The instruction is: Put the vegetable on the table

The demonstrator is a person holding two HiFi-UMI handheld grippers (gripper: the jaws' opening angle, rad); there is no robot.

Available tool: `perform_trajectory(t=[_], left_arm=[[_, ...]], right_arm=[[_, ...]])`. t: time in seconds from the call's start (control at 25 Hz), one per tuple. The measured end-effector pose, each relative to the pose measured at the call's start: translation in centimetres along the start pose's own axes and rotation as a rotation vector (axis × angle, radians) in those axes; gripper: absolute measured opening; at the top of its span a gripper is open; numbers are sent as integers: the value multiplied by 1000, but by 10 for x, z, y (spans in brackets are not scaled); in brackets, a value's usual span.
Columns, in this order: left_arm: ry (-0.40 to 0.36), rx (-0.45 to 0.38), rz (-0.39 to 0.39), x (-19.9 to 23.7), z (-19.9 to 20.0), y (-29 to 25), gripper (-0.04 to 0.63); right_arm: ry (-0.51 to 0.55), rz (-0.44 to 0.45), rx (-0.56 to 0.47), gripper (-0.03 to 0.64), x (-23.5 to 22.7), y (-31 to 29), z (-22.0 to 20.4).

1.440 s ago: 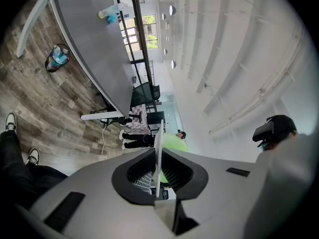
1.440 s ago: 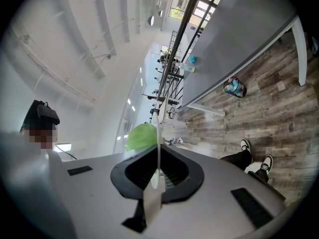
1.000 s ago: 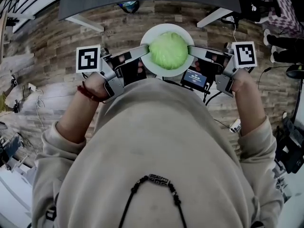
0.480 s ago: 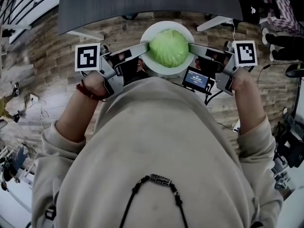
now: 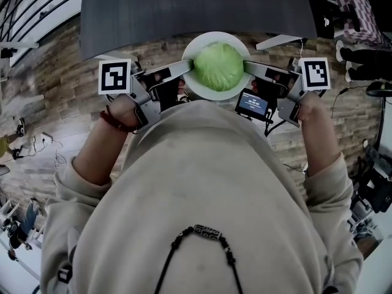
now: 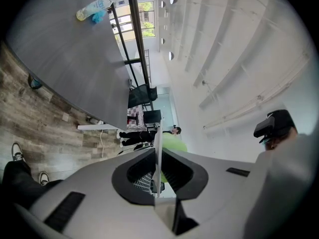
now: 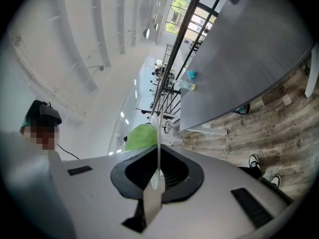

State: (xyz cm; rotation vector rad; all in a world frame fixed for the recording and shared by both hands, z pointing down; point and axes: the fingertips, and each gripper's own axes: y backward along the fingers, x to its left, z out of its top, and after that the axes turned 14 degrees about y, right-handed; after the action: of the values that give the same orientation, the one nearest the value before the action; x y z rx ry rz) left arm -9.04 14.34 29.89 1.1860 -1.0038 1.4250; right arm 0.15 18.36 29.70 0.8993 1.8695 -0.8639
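A pale green cabbage rests on a round white plate, carried in front of the person's chest. My left gripper is shut on the plate's left rim and my right gripper is shut on its right rim. The plate's far edge overlaps the front edge of the dark grey table. In the left gripper view the plate shows edge-on between the jaws, with the cabbage beyond it. The right gripper view shows the same thin plate edge and the cabbage.
A plastic bottle lies on the table's far part, also in the right gripper view as the bottle. A white table leg stands on the wooden floor. A seated person's legs and cables are at the right.
Both grippers have carried the plate and cabbage forward. The table has come closer and fills more of the top of the head view, and the plate now reaches its front edge.
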Motion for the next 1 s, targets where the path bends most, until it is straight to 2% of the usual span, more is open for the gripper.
perform_trajectory(t=[0.2,0.64,1.0], left_arm=[[-10,2,-7,-14,39,47,38],[19,-73,-46,-6,50,60,38],[6,-157,-52,-7,56,66,38]], right_arm=[[5,0,0,28,7,-55,28],[13,2,53,28,0,-72,36],[42,41,113,28,-2,-81,46]])
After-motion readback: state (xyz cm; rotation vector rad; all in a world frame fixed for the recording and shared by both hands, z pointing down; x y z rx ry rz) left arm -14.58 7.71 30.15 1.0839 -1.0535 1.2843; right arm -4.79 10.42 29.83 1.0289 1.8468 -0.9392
